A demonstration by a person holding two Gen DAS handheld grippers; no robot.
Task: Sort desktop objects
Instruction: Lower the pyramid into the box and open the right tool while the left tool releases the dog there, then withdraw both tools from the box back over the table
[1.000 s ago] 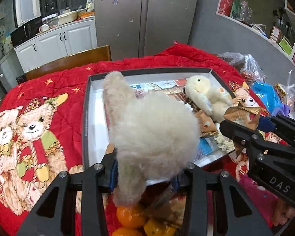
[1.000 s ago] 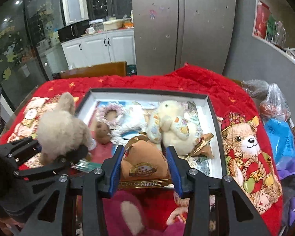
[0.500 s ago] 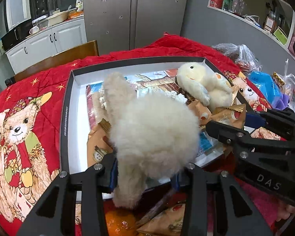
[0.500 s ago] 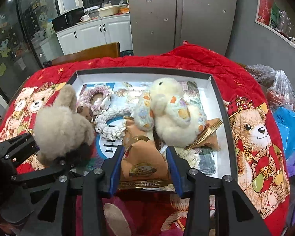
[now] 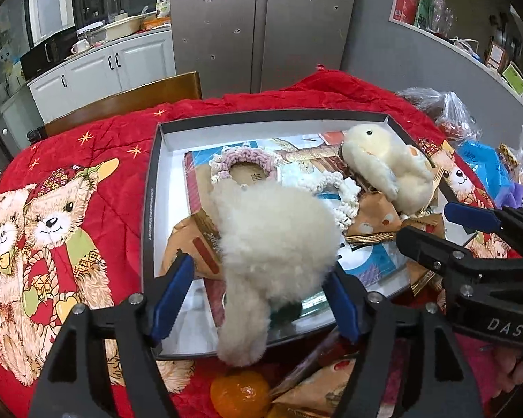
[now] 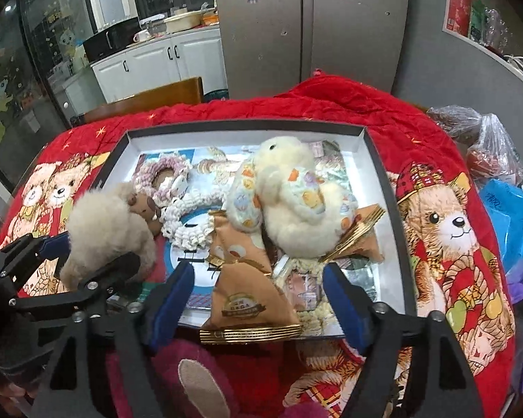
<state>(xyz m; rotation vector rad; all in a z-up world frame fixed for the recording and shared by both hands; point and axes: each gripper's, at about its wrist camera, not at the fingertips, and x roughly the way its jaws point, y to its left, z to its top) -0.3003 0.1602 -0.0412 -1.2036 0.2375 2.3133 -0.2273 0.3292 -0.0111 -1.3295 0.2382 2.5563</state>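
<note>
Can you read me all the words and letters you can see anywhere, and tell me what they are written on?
"DAS": white letters on the black body of the right tool.
Gold lettering on the bottom edge of the brown snack packet: too blurred to read for sure.
Round emblem on that packet: too small to read.
Print on the box rim, the papers inside it and the shelf cartons: too small or blurred.

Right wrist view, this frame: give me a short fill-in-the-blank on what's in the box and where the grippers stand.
1. The snack packet between the right gripper pads lies across the box's ____ rim.
2. The left gripper brackets a fluffy ____ toy.
3. The blanket is ____.

Answers: near; beige; red
</note>
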